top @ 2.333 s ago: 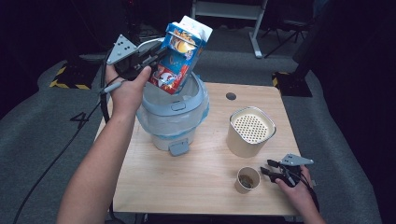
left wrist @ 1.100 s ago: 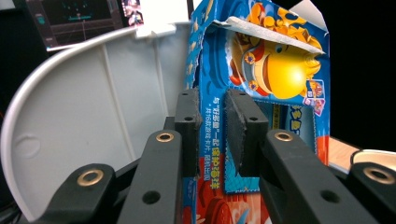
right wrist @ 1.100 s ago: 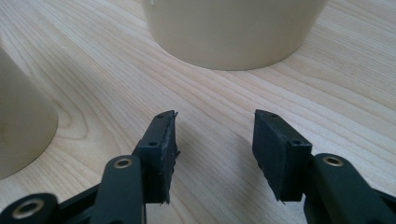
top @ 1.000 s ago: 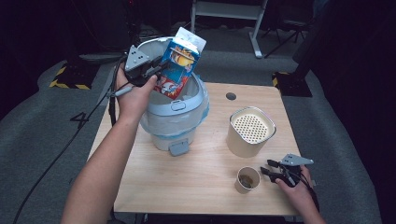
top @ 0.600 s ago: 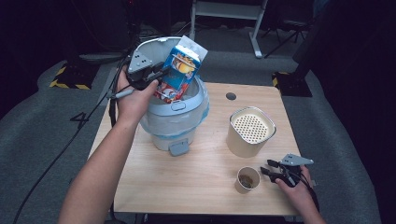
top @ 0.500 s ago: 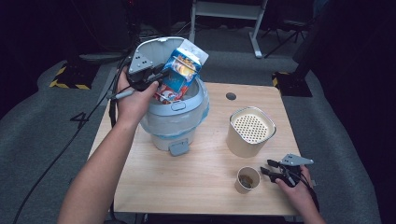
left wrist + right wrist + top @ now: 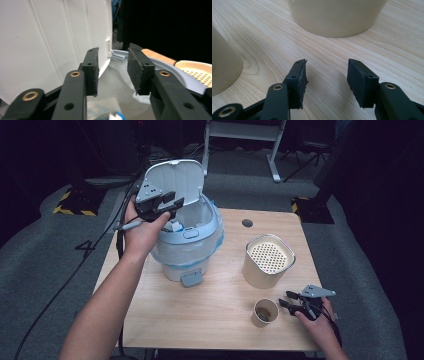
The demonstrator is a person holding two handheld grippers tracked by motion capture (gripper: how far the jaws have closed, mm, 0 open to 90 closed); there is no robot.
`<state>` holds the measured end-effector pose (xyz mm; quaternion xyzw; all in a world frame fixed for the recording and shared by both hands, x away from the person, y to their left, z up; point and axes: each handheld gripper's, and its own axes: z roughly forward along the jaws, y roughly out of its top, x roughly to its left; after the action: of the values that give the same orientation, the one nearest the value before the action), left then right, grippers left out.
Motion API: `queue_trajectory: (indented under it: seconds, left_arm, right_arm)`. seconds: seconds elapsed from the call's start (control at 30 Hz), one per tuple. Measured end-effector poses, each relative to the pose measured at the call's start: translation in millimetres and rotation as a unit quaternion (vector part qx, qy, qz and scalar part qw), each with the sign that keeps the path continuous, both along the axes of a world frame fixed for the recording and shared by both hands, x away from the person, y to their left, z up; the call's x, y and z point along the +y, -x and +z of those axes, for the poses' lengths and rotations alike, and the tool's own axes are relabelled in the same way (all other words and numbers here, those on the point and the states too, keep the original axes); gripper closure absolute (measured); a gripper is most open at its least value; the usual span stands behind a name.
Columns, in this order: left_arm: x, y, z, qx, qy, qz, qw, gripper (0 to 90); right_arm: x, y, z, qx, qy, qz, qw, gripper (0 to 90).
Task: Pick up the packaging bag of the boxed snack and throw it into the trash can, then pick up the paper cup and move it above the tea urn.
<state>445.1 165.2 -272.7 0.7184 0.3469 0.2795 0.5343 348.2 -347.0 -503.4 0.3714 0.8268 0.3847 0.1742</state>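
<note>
Two hand-held grippers show from above: the left hand-held gripper point(image 7: 167, 206) over the bin point(image 7: 187, 247), the right hand-held gripper point(image 7: 291, 301) beside a cup point(image 7: 264, 312) on the desk point(image 7: 210, 315). Left gripper view: jaws just opened, released, nothing between; a packet point(image 7: 105, 112) lies below in the bin. Right gripper view: jaws apart, empty.

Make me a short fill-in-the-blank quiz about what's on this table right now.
1. The lid of the pale blue bin stands ____.
2. The left gripper, above the bin's mouth, holds ____.
3. The paper cup stands just beside the ____ gripper.
4. The cream container has a top full of small ____.

Missing words: open; nothing; right; holes
</note>
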Motion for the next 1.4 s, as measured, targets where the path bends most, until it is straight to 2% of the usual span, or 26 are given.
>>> queue_trajectory:
  seconds: [0.07, 0.17, 0.23, 0.4, 0.6, 0.8, 0.97, 1.03, 1.07, 1.17, 1.3, 1.4]
  left_arm:
    - [0.4, 4.3, 1.5, -0.004, 0.002, -0.007, 1.0000, 58.2]
    - [3.4, 14.0, 4.9, -0.008, 0.007, -0.034, 0.9994, 53.8]
    - [5.2, 20.1, 6.4, -0.007, 0.002, -0.050, 0.9987, 52.6]
    - [7.1, 35.8, 9.0, -0.009, -0.014, -0.087, 0.9961, 49.8]
    - [13.7, 57.6, 7.4, -0.009, -0.017, -0.120, 0.9926, 48.4]
    - [18.6, 77.2, -11.1, 0.006, -0.013, -0.141, 0.9899, 47.5]
    - [18.9, 90.6, -34.0, 0.017, -0.024, -0.148, 0.9886, 47.0]
    - [18.9, 94.8, -42.1, 0.011, -0.008, -0.158, 0.9873, 46.6]
    - [18.8, 96.8, -44.2, 0.018, -0.004, -0.159, 0.9870, 45.9]
    - [18.7, 105.6, -53.6, 0.017, -0.018, -0.157, 0.9872, 46.1]
    - [19.4, 116.4, -63.2, 0.018, -0.009, -0.168, 0.9856, 46.1]
    - [20.0, 123.1, -71.9, 0.020, -0.013, -0.176, 0.9842, 45.6]
  right_arm:
    - [0.0, 0.0, 0.0, 0.000, 0.000, 0.000, 1.0000, 50.2]
    - [-0.1, -0.1, 0.0, 0.000, 0.000, 0.000, 1.0000, 50.2]
    - [-0.1, -0.1, 0.0, 0.000, 0.000, 0.000, 1.0000, 50.2]
    - [-0.1, -0.1, 0.0, 0.000, 0.000, 0.000, 1.0000, 50.2]
    - [-0.3, -0.3, 0.1, 0.001, -0.001, 0.000, 1.0000, 49.9]
    - [0.8, 0.1, 0.1, 0.001, 0.004, 0.010, 0.9999, 42.4]
    - [0.7, 1.1, 0.0, 0.001, 0.010, 0.005, 0.9999, 34.2]
    - [-0.2, 3.1, 0.1, 0.006, 0.010, 0.001, 0.9999, 32.2]
    - [-0.8, 4.1, 0.7, 0.006, 0.013, 0.004, 0.9999, 32.1]
    - [-2.1, 7.6, 2.7, 0.007, 0.024, 0.020, 0.9995, 31.4]
    - [-3.4, 12.3, 4.4, 0.010, 0.033, 0.038, 0.9987, 30.6]
    - [-2.6, 15.8, 6.2, 0.016, 0.031, 0.049, 0.9982, 30.6]
